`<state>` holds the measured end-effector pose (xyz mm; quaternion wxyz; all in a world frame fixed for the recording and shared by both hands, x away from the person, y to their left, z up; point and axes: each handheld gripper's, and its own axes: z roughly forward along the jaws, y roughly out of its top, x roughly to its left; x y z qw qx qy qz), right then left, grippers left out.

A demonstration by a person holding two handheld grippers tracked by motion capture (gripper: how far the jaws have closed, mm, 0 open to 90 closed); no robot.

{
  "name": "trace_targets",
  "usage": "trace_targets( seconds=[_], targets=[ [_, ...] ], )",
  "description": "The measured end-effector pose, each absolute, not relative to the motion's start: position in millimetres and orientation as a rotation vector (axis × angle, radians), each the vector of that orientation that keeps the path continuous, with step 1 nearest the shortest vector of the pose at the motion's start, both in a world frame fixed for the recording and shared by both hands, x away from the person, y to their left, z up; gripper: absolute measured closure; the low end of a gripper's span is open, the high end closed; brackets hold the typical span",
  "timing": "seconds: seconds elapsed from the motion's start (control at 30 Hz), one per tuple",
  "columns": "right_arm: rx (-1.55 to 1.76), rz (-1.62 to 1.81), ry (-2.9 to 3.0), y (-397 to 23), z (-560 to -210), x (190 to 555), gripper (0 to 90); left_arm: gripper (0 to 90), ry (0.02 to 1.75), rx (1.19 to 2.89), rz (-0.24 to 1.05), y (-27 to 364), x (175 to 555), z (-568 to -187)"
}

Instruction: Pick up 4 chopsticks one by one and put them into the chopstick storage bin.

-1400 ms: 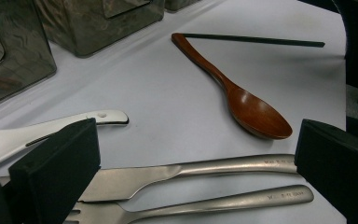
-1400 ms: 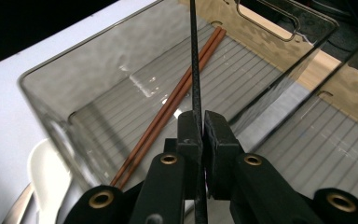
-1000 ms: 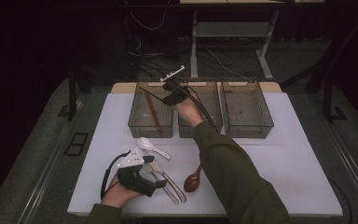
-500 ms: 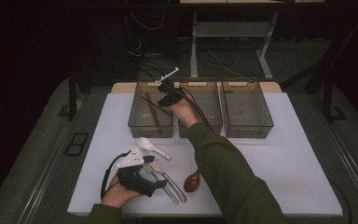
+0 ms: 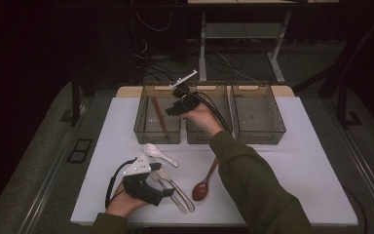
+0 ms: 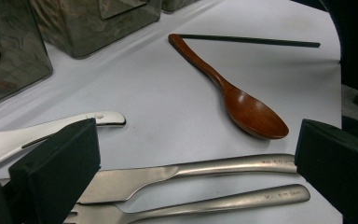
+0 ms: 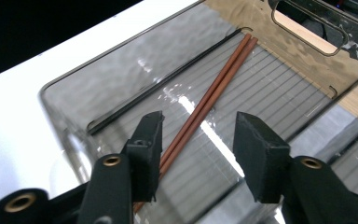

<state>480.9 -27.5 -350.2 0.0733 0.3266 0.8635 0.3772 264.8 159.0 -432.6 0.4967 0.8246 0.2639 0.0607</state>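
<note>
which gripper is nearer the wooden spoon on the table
Left. The left gripper sits low over the forks just beside the wooden spoon, jaws open. The right gripper is far off, above the left bin with the chopsticks.

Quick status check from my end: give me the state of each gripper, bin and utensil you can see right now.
right gripper: open, jaws just opened, nothing between them, above the left bin.
left gripper: open, straddling the knife and fork.
left bin: holds brown chopsticks and one black chopstick.
middle bin: contents unclear.
right bin: looks empty.
knife: flat on table.
fork: flat on table.
wooden spoon: bowl up.
white spoon: on table.
</note>
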Motion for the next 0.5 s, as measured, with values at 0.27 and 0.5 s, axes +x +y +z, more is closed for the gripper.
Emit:
trace_targets(
  seconds=[0.27,0.5],
  targets=[
    [0.937,1.178,2.601,-60.1,-344.2,457.3,39.0,0.0,0.639,2.007,0.154,158.1,265.2,-433.3],
    [0.91,1.208,2.591,-91.8,-344.2,441.0,34.5,0.0,0.645,2.009,0.156,158.0,265.2,-433.7]
  ],
)
